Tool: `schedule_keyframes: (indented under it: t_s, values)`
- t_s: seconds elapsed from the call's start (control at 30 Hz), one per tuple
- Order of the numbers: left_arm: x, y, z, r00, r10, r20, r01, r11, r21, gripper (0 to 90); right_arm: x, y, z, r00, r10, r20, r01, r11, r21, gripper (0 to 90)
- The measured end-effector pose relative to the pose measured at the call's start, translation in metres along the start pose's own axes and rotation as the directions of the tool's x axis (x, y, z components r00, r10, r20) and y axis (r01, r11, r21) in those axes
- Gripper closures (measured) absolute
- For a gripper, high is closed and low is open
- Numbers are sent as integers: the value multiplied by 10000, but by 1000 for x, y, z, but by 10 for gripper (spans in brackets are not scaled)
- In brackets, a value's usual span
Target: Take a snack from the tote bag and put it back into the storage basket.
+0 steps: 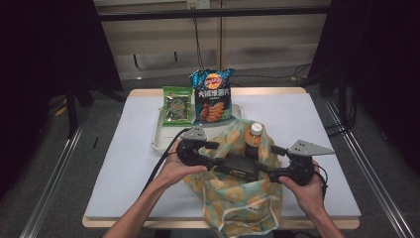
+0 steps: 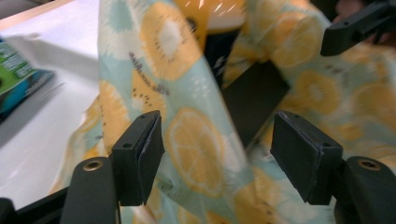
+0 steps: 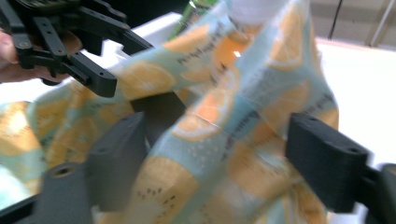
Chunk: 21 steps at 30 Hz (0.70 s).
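Note:
A cloth bag (image 1: 237, 193) printed with orange slices lies on the white table near its front edge. In it stand a bottle (image 1: 255, 136) with a white cap and a black box (image 1: 240, 163). My left gripper (image 1: 215, 159) is at the left side of the bag's mouth and my right gripper (image 1: 270, 172) at the right side. In the left gripper view the left gripper (image 2: 215, 158) is open with a fold of the bag (image 2: 187, 140) between its jaws, untouched by the pads. The right gripper (image 3: 219, 158) is likewise open around the bag's cloth (image 3: 210, 126).
A white tray (image 1: 157, 136) behind the bag holds a blue chips bag (image 1: 212, 96) and a green snack packet (image 1: 177, 105), both upright. A person's hands (image 1: 173, 171) hold the grippers from the front edge. Bare table lies to the left and right.

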<state>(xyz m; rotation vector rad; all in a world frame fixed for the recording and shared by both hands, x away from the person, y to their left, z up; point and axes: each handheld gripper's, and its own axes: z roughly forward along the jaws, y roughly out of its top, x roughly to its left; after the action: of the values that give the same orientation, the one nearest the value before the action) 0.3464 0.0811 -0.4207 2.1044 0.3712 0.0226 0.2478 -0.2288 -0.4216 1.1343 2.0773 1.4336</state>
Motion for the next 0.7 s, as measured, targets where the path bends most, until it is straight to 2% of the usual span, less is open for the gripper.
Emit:
schedule_keyframes:
  t_s: [0.07, 0.13, 0.23, 0.3, 0.4, 0.43, 0.5, 0.57, 0.7]
  values:
    - [4, -4, 0, 9995, -89, -319, 93, 9999, 114, 412, -3, -3, 1, 10000, -25, 51, 24, 9999, 146, 377]
    - [10, -10, -2, 9988, -212, -436, 223, 9995, 237, 487, -6, -6, 1, 9994, 32, 333, -46, 9991, 427, 468]
    - [16, -16, -4, 9975, -339, -620, 360, 9988, 333, 567, -8, -10, -3, 9991, 63, 431, -85, 9986, 520, 601]
    - [21, -20, -5, 9969, -449, -653, 474, 9982, 368, 675, -11, -11, -6, 9990, 50, 440, -73, 9986, 528, 703]
    - [25, -25, -6, 9965, -467, -700, 507, 9971, 564, 820, -12, -13, -9, 9990, 32, 442, -60, 9980, 631, 796]
    - [25, -26, -6, 9959, -491, -757, 537, 9968, 595, 863, -12, -14, -9, 9988, 24, 498, -58, 9976, 687, 821]
    - [27, -30, -6, 9939, -493, -991, 573, 9952, 792, 894, -12, -16, -12, 9988, -58, 493, 19, 9970, 771, 865]
    - [29, -33, -7, 9915, -593, -1158, 686, 9946, 779, 898, -14, -18, -16, 9982, -67, 591, 20, 9968, 802, 882]
    - [31, -36, -3, 9905, -718, -1175, 812, 9937, 774, 898, -19, -21, -22, 9971, -12, 762, -52, 9964, 845, 889]
